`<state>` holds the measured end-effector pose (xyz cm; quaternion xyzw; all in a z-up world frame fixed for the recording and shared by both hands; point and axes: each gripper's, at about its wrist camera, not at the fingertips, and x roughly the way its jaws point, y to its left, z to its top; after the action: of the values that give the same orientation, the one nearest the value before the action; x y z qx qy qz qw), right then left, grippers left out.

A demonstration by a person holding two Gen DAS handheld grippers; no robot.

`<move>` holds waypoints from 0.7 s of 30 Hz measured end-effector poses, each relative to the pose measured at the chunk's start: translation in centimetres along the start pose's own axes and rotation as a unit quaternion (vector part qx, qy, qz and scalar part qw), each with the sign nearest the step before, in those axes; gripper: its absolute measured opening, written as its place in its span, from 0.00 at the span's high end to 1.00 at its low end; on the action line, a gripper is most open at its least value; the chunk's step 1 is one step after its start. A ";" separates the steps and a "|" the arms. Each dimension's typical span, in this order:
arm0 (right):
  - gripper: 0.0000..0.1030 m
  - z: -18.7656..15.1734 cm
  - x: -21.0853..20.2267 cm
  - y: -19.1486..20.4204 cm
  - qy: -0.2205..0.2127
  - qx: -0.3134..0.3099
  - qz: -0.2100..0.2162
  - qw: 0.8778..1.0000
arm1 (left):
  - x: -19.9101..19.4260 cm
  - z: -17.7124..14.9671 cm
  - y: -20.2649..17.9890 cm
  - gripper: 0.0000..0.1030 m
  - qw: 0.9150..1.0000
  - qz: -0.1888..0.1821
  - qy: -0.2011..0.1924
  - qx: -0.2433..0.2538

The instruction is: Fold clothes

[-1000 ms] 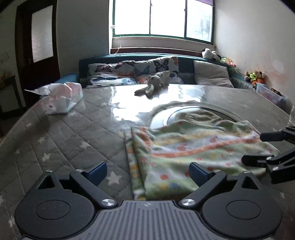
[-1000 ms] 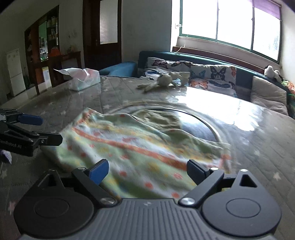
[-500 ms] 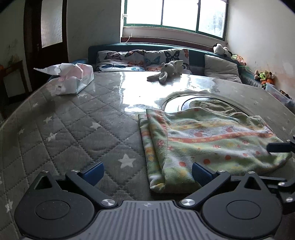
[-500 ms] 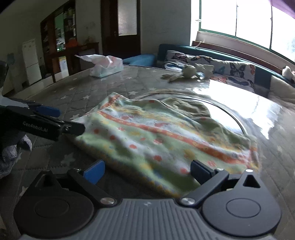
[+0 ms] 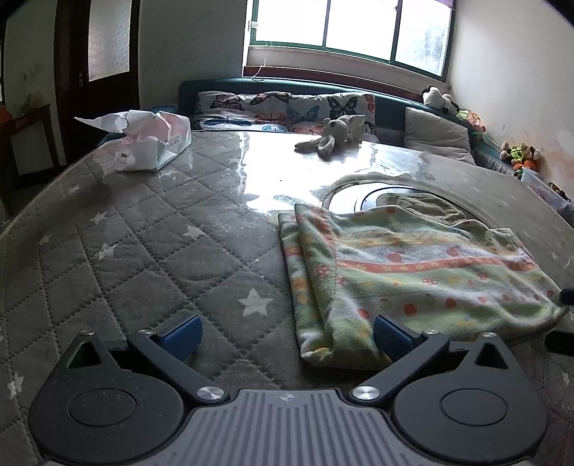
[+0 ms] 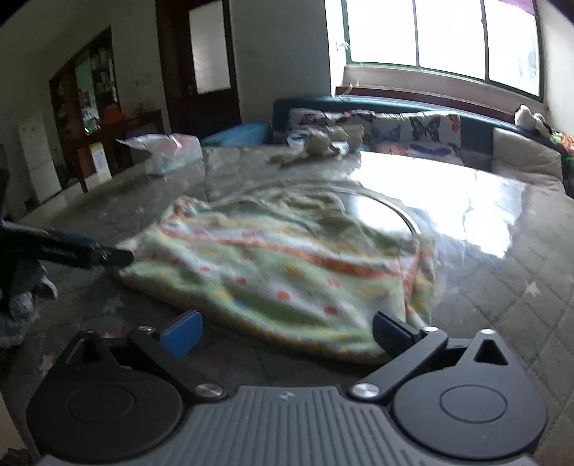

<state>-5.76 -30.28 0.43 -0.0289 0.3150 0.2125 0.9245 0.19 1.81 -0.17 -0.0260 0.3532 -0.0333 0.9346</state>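
Quilted, star-printed surface (image 5: 150, 251) carries the folded flowery garment (image 5: 412, 272), long axis left to right; left gripper (image 5: 285, 331) and right gripper (image 6: 285, 331), jaws apart and empty, flank its near corners.

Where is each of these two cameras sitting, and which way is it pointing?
Left wrist view: sits on the left gripper, looking down across the quilted table at the folded cloth; its own open fingers show.
Right wrist view: sits on the right gripper, facing the same cloth from its other end; its open fingers show, and the left gripper at the left edge.
Shared: cloth, tissue pack, plush toy, window.
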 end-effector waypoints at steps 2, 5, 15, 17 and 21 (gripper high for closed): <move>0.00 0.2 0.6 0.0 0.002 -0.002 -0.006 1.000 | 0.1 -0.1 -0.1 0.00 1.000 0.001 0.002 0.002; 0.00 -0.1 1.3 -0.6 0.011 0.013 -0.012 1.000 | 0.1 -0.1 -0.1 0.00 1.000 0.000 0.002 0.004; 0.00 -0.3 1.0 -0.6 -0.001 0.020 -0.012 1.000 | 0.2 -0.3 -0.4 0.00 1.000 0.007 -0.002 0.010; 0.00 -0.4 1.1 -0.5 -0.003 0.020 -0.015 1.000 | 0.3 -0.2 -0.4 0.00 1.000 0.008 0.000 0.009; 0.00 -0.6 1.5 -0.4 -0.003 0.021 -0.015 1.000 | 0.4 -0.1 -0.5 0.00 1.000 0.012 0.003 0.010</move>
<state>-4.88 -30.20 -0.94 -0.0137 0.3162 0.1918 0.9290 0.35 1.27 -0.46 -0.0120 0.3562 -0.0255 0.9340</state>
